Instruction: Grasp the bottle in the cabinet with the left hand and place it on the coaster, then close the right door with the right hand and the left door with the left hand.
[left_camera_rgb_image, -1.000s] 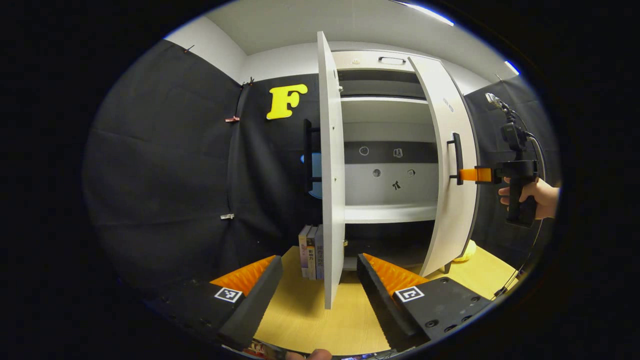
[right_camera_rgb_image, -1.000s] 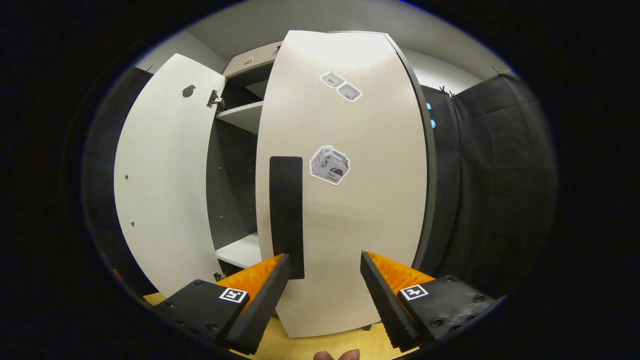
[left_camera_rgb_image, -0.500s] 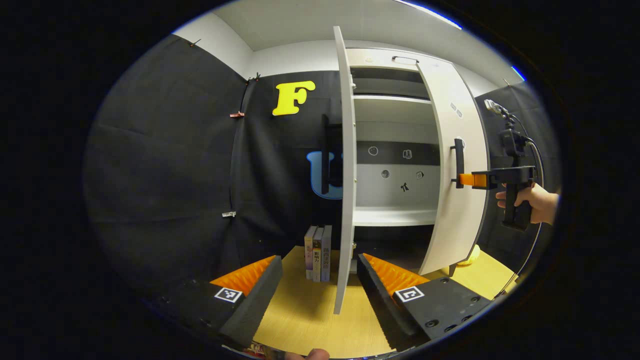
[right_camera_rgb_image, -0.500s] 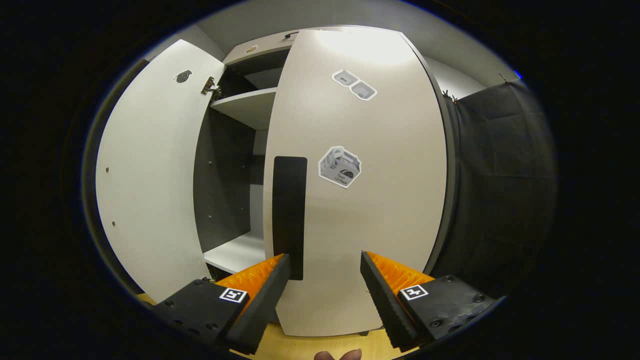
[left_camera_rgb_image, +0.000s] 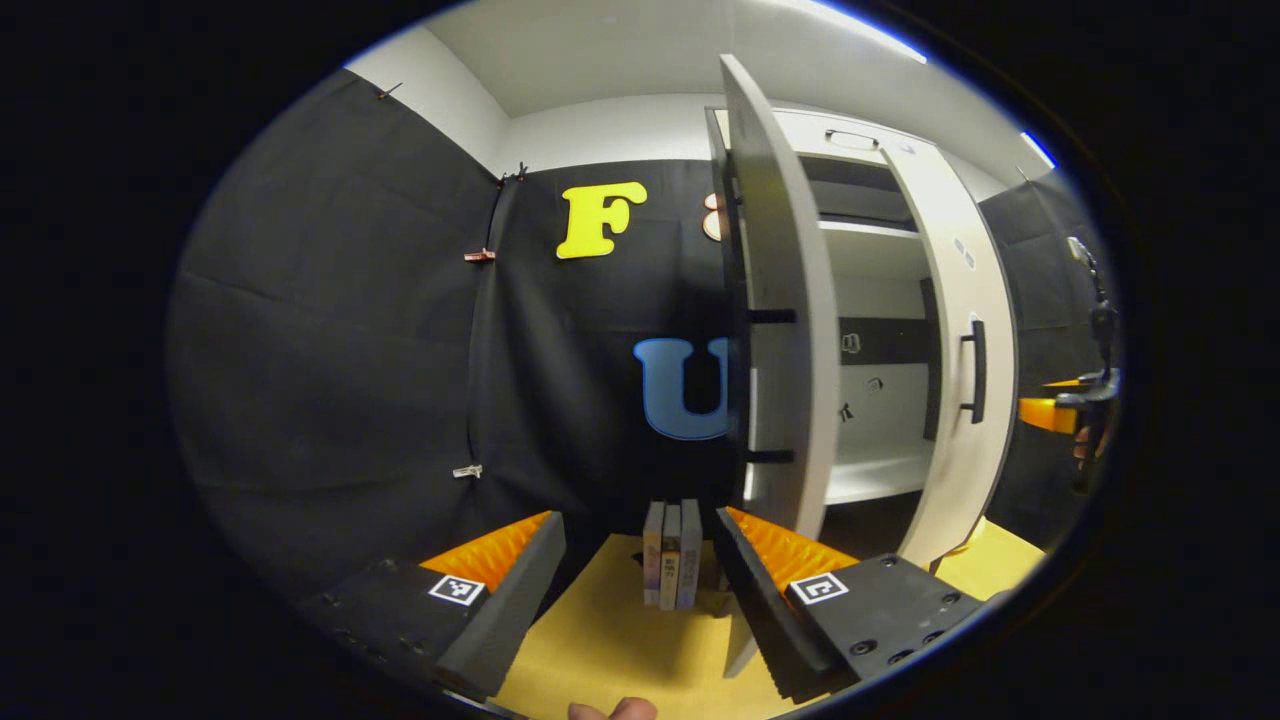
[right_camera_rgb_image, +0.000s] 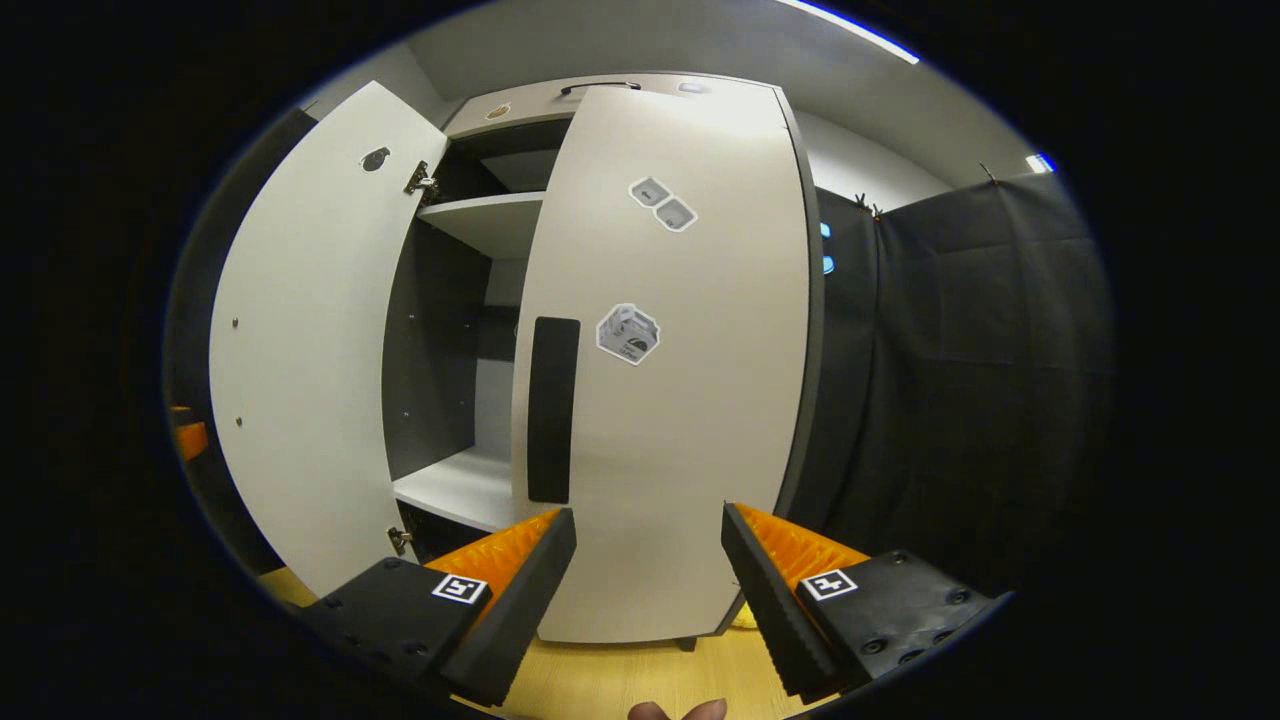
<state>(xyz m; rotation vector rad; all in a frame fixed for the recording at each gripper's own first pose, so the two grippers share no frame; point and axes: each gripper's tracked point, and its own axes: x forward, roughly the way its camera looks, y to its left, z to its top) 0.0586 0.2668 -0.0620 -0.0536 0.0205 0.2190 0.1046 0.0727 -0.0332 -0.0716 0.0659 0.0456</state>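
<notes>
My left gripper (left_camera_rgb_image: 640, 560) sits low over the yellow counter (left_camera_rgb_image: 600, 650), jaws released, nothing between them. Straight ahead of it the cabinet's left door (left_camera_rgb_image: 785, 330) stands nearly edge-on to me, swung out wide, its black handle (left_camera_rgb_image: 742, 385) on the far face showing as a dark bar with two stubs. Just beside the door's bottom edge three books (left_camera_rgb_image: 672, 568) stand upright on the counter, between my two fingers in the view.

Past the left door I see the cabinet (left_camera_rgb_image: 880, 300) interior: a white shelf (left_camera_rgb_image: 875, 480) and a dark back band with small stickers; I can't make out a bottle in there, and the coaster isn't something I can pick out either. The right door (left_camera_rgb_image: 965, 350) is partly open, angled toward the opening, its black handle (left_camera_rgb_image: 975, 370) facing me. At the far right edge my right gripper (left_camera_rgb_image: 1050, 412) shows small, apart from that door.

In the right gripper view my right gripper (right_camera_rgb_image: 645, 560) has its jaws released too, empty, pointed at the front of the right door (right_camera_rgb_image: 670, 350) but not touching it. The door's black handle (right_camera_rgb_image: 552, 410) sits above and left of my left finger. Stickers (right_camera_rgb_image: 628, 333) are on the door face. The left door (right_camera_rgb_image: 310, 330) stands wide open at left, hinges (right_camera_rgb_image: 418, 180) visible, shelves (right_camera_rgb_image: 450, 490) between the two doors. A bit of the left gripper (right_camera_rgb_image: 188, 435) peeks at the left edge.
</notes>
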